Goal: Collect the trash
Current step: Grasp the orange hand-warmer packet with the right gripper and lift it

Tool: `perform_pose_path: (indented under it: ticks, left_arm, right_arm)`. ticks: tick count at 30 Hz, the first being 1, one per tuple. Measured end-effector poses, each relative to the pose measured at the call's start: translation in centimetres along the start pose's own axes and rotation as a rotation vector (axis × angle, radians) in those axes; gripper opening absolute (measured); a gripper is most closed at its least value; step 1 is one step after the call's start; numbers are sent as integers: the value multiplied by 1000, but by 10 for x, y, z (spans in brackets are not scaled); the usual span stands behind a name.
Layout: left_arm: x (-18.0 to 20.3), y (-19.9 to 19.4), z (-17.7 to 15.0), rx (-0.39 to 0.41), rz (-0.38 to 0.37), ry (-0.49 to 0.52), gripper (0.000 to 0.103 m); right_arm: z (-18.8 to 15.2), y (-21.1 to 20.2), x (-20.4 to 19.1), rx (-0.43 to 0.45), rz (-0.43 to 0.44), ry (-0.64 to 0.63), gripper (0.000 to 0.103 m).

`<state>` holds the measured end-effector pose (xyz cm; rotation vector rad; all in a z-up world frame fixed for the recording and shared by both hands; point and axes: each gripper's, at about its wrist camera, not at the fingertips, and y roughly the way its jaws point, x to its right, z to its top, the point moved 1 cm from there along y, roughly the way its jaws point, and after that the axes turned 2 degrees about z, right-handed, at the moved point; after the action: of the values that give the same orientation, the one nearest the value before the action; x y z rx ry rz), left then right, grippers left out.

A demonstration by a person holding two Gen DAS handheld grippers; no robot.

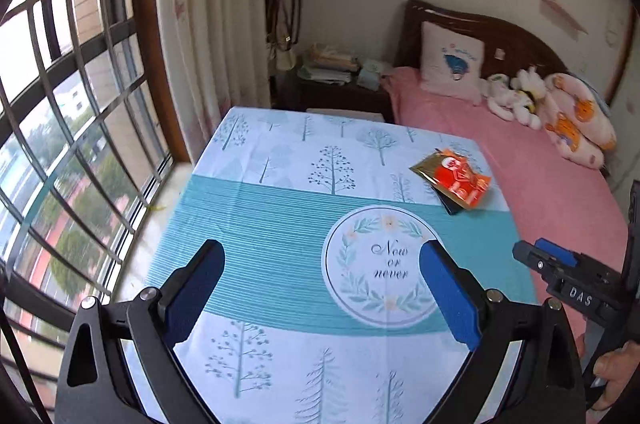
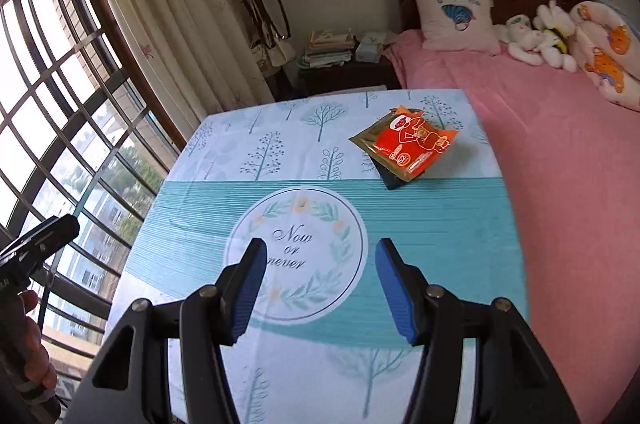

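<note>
Two grippers, left (image 1: 322,266) and right (image 2: 322,266), hover over the bench (image 2: 440,224), jaws wide apart, holding nothing. Cloth medallion reads "Now or never"; right gripper is marked "DAS". Bedroom: pink bed (image 2: 560,163), barred window (image 1: 60,103), curtain. Red-and-gold wrapper (image 2: 408,147), crumpled, lies at the bench's far right corner.

Ahead of my blue pads (image 2: 390,284) I see a red and gold snack wrapper (image 2: 408,145) on a white and teal tree-print tablecloth (image 2: 280,151), pink bedspread (image 2: 560,151) right of them
</note>
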<state>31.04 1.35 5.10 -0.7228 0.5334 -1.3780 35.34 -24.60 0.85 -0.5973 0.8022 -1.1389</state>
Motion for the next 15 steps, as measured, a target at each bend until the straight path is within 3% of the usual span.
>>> perform_pose_path:
  ticks: [8,15]
  left_arm:
    - [37,82,11,-134,65,-79,91]
    - [59,122,11,-197,83,-84,91]
  right_arm:
    - [27,64,50,-82,41,-16,57]
    - [48,104,81,-110,35,-5,57]
